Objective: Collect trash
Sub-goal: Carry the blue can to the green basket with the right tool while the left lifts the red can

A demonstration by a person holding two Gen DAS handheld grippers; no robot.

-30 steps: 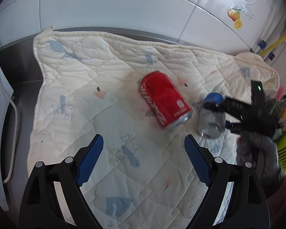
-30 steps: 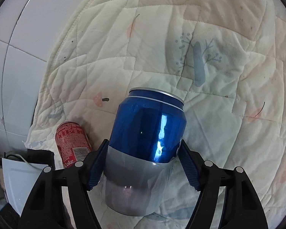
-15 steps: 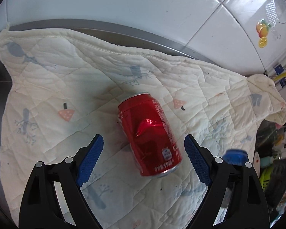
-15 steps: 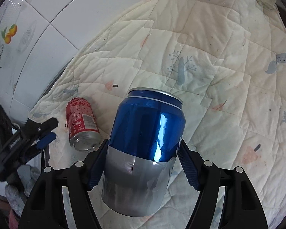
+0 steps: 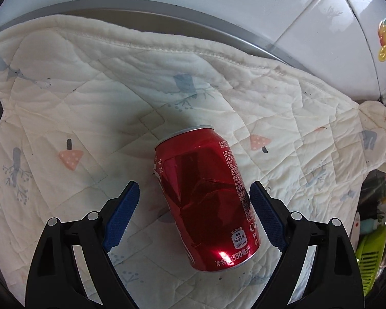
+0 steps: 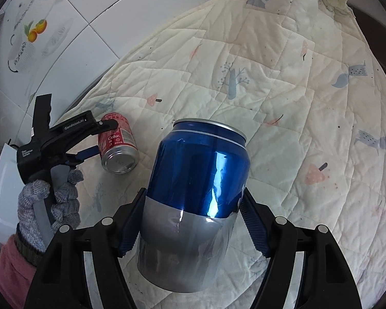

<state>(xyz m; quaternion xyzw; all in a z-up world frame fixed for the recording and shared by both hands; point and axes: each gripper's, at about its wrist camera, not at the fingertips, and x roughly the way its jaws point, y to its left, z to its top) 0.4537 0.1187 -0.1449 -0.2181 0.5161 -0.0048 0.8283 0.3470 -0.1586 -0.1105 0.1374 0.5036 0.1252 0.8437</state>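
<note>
A dented red cola can (image 5: 205, 200) lies on its side on the cream quilt (image 5: 90, 108). My left gripper (image 5: 193, 190) is open and straddles it: the right pad (image 5: 265, 219) is right at the can's side, and the left pad (image 5: 121, 213) stands clear of it. The right wrist view shows the same red can (image 6: 118, 144) with the left gripper (image 6: 103, 137) around it, held by a grey-gloved hand (image 6: 51, 198). My right gripper (image 6: 193, 193) is shut on a blue and silver can (image 6: 195, 193), held upright above the quilt (image 6: 308, 90).
A white tiled wall (image 5: 218, 2) with a fruit sticker (image 5: 384, 38) rises behind the quilt, past a grey metal counter edge (image 5: 167, 13). A green basket (image 5: 373, 252) and small items sit off the quilt's right end. A white object (image 6: 0, 193) stands beside the gloved hand.
My left gripper has closed in on the red can, which now lies between its jaws. The right gripper has risen and drawn away with the blue can, and the left gripper has come into its view.
</note>
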